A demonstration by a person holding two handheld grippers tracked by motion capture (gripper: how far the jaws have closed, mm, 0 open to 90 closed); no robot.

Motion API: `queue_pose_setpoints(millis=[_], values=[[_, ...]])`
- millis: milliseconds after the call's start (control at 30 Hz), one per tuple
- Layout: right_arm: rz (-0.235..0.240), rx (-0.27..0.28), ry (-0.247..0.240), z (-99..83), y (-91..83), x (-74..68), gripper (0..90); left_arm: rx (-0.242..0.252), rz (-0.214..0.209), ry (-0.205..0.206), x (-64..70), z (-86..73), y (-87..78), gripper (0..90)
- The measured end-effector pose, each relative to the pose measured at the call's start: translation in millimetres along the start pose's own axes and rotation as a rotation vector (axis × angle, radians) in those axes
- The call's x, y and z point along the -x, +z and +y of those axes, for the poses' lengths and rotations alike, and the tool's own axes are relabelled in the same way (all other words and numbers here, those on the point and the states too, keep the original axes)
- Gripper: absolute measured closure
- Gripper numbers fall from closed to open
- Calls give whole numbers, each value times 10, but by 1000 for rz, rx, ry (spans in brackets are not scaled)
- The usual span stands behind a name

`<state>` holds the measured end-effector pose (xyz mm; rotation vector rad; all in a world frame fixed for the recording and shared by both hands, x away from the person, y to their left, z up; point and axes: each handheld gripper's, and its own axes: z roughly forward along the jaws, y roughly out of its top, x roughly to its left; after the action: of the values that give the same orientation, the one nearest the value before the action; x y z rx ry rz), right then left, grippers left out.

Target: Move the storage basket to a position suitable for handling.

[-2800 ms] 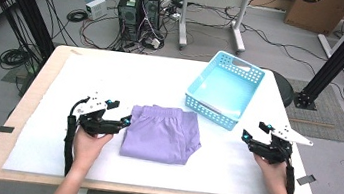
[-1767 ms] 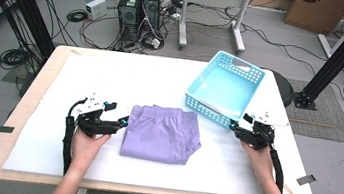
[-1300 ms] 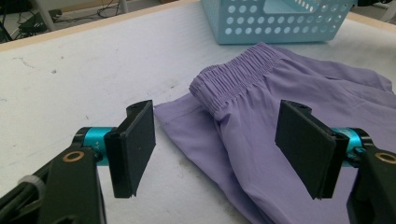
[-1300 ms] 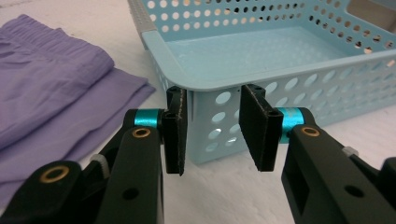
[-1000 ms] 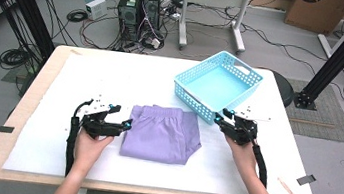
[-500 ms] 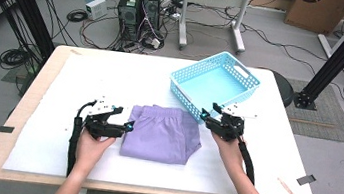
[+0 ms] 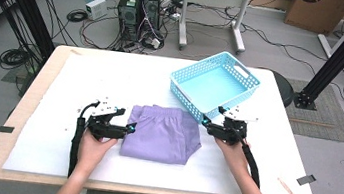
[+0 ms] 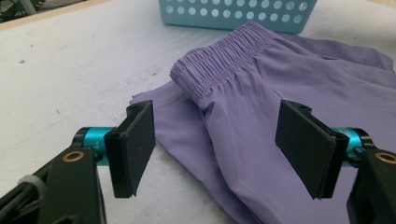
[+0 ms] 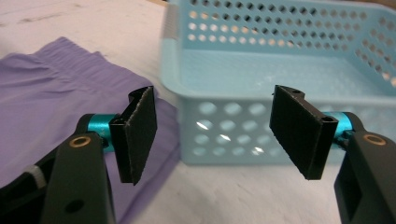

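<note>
Folded purple shorts (image 7: 162,133) lie on the white table cover near the front middle, elastic waistband (image 8: 219,70) toward the far side. A light blue perforated basket (image 7: 214,85) stands empty just beyond their right corner. My left gripper (image 7: 128,128) rests open at the shorts' left edge, and in the left gripper view (image 8: 215,147) the purple cloth (image 8: 261,126) lies between and beyond its jaws. My right gripper (image 7: 206,123) is open at the basket's near corner (image 9: 210,126), its left jaw over the shorts' right edge (image 9: 46,102); nothing is held.
The table's white cover (image 7: 102,77) spreads bare to the left and behind the shorts. A wooden stick (image 7: 289,189) and black tape (image 7: 305,179) lie at the front right edge. Computer towers (image 7: 139,7), cables and black frame posts stand on the floor beyond.
My right gripper has moved left from the table's right side to the basket's near corner. The basket has turned and shifted left. My left gripper has crept right to the shorts' edge.
</note>
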<state>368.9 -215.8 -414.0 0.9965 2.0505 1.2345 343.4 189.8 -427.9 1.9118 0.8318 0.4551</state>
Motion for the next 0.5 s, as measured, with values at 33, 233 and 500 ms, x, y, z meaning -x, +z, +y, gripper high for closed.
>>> queue_pose_setpoints(millis=[33,233,500], values=[[11,33,-64,62,9,-88,340,-5,-2,7,2,-1,8,286],[41,-39,-110,232,200,-191,395,-10,-3,4,10,-6,24,286],[67,-177,-157,339,477,-201,723,-21,-14,6,22,-11,47,287]])
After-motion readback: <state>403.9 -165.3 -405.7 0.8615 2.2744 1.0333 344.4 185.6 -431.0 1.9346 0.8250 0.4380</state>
